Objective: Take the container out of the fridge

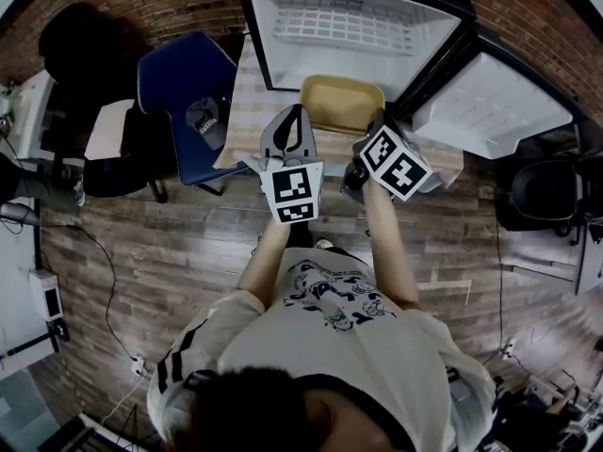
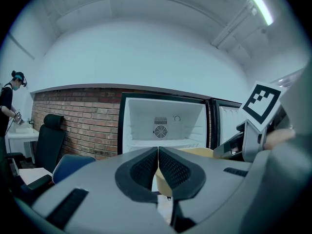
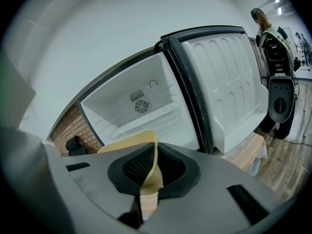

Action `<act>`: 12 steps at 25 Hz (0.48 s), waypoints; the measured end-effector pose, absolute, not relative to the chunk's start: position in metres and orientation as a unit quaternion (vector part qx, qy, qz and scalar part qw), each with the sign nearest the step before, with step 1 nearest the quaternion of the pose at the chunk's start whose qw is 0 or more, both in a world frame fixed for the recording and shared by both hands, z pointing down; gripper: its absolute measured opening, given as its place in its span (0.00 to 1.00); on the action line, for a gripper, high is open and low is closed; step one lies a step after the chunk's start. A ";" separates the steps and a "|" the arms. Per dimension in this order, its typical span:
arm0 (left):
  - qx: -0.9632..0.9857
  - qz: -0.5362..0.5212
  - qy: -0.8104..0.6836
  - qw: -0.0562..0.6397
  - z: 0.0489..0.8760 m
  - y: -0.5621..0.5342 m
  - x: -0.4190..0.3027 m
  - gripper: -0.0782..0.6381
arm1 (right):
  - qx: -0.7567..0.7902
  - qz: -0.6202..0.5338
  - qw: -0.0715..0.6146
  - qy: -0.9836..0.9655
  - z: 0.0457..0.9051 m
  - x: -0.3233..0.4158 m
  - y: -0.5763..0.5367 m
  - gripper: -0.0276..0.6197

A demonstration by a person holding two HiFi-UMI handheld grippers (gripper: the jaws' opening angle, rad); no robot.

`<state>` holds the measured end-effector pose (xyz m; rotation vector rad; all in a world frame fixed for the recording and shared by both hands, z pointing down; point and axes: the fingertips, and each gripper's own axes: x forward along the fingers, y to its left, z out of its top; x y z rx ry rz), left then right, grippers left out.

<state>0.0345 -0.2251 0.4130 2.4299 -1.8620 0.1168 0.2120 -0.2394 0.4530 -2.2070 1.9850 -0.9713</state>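
A tan, shallow container [image 1: 341, 104] is out in front of the open fridge [image 1: 349, 26], above the cloth-covered table [image 1: 247, 102]. My right gripper [image 1: 377, 122] is shut on its right rim; in the right gripper view the tan wall [image 3: 127, 143] runs between the pads of that gripper [image 3: 152, 154]. My left gripper [image 1: 293, 114] is beside the container's left edge. Its pads meet with nothing between them in the left gripper view [image 2: 158, 154], and the container [image 2: 197, 153] shows just behind them.
The fridge's interior [image 2: 163, 126] is white, with a wire shelf and a fan. Its door [image 1: 490, 102] swings open to the right. A blue chair [image 1: 184, 92] and a black chair [image 1: 85, 40] stand at the left. A person [image 2: 9, 99] works at the far left.
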 end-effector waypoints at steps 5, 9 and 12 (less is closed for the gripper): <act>0.792 0.040 -0.608 0.040 0.413 -0.225 0.034 0.14 | -0.704 -0.314 0.009 0.636 0.455 0.211 -0.239 0.11; 0.791 0.039 -0.609 0.040 0.414 -0.226 0.033 0.14 | -0.704 -0.316 0.012 0.636 0.455 0.209 -0.239 0.11; 0.791 0.038 -0.609 0.040 0.413 -0.226 0.032 0.14 | -0.703 -0.317 0.011 0.637 0.455 0.206 -0.239 0.11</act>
